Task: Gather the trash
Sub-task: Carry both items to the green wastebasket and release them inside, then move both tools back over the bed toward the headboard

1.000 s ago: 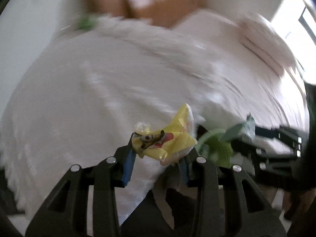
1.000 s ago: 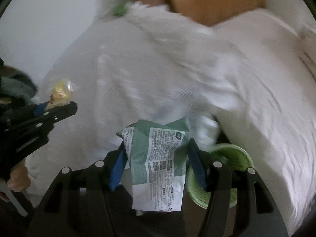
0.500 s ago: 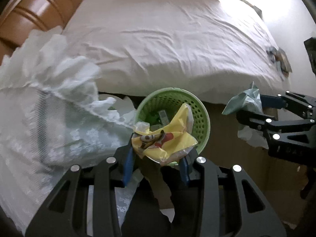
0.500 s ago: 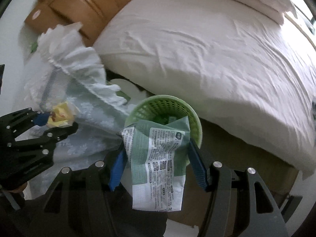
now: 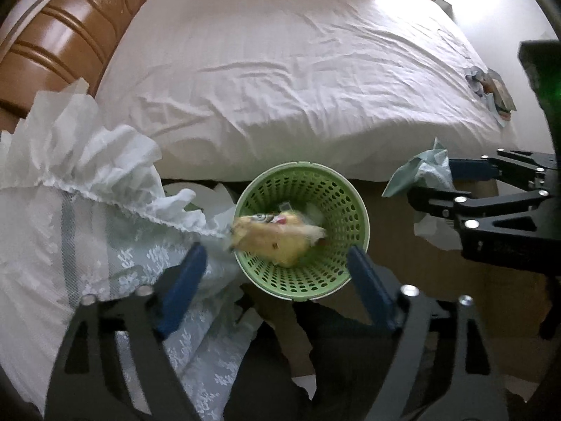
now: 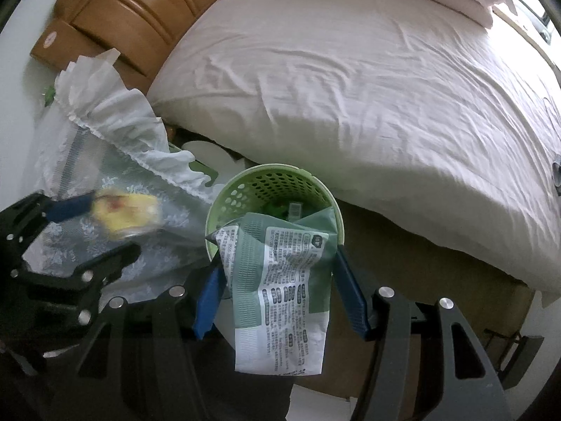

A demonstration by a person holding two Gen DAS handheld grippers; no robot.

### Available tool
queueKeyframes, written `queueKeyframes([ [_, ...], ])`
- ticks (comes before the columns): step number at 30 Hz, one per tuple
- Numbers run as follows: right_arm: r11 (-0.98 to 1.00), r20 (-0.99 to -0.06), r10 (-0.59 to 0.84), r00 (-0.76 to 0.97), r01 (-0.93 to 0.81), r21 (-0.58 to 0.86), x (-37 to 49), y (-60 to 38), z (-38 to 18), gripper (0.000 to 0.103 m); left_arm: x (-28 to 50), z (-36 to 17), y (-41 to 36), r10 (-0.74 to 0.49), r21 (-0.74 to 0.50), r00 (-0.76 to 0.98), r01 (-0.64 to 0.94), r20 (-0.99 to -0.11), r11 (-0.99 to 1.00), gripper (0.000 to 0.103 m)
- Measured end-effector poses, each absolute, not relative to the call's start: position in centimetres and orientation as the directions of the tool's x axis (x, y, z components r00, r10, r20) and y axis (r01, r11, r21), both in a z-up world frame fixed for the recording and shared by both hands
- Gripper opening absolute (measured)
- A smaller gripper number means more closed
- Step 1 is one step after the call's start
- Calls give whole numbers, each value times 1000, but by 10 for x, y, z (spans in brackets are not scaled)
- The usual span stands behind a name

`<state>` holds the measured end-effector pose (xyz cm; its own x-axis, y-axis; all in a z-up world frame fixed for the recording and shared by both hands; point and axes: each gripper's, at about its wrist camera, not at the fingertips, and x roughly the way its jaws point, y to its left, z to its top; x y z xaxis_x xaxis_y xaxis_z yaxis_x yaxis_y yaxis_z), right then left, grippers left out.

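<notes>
A green perforated trash basket (image 5: 356,207) stands on the floor beside the bed; it also shows in the right wrist view (image 6: 270,179). My left gripper (image 5: 277,261) is open above the basket. A yellow wrapper (image 5: 277,236), blurred, is loose between the jaws over the basket mouth; it also shows in the right wrist view (image 6: 122,212). My right gripper (image 6: 277,277) is shut on a green and white printed wrapper (image 6: 280,287), held just above the basket rim. That gripper and its wrapper (image 5: 426,172) show at the right of the left wrist view.
A bed with a white sheet (image 5: 298,70) and a brown wooden headboard (image 5: 63,31) fills the background. A lace-covered stand (image 5: 70,231) is left of the basket. More scraps (image 5: 492,93) lie at the bed's far edge.
My left gripper has opened and let go of the yellow wrapper, which drops toward the basket. Both grippers moved closer above the basket. The right gripper keeps its wrapper.
</notes>
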<state>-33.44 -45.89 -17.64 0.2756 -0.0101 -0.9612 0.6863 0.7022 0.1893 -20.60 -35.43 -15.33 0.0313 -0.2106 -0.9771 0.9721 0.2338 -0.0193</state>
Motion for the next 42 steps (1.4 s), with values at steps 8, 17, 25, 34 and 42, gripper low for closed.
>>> queueKeyframes([
  [8,704,-965,-2,261,686,184,-332,-458,-182,61,-196,-141,-349,-238,-1,66,963,-969,271,91],
  [17,716,-970,23,241,673,184,-320,-451,-191,71,-156,-116,-326,-272,3,128,909,-954,416,91],
  [25,714,-980,35,195,681,161,-304,-449,-199,100,-124,-106,-301,-265,25,189,854,-946,519,92],
  [34,730,-979,27,202,666,157,-293,-446,-196,100,-108,-101,-278,-261,26,217,813,-941,582,92],
  [42,805,-962,43,270,561,194,-254,-435,-170,100,-70,-84,-233,-245,29,297,688,-923,725,92],
])
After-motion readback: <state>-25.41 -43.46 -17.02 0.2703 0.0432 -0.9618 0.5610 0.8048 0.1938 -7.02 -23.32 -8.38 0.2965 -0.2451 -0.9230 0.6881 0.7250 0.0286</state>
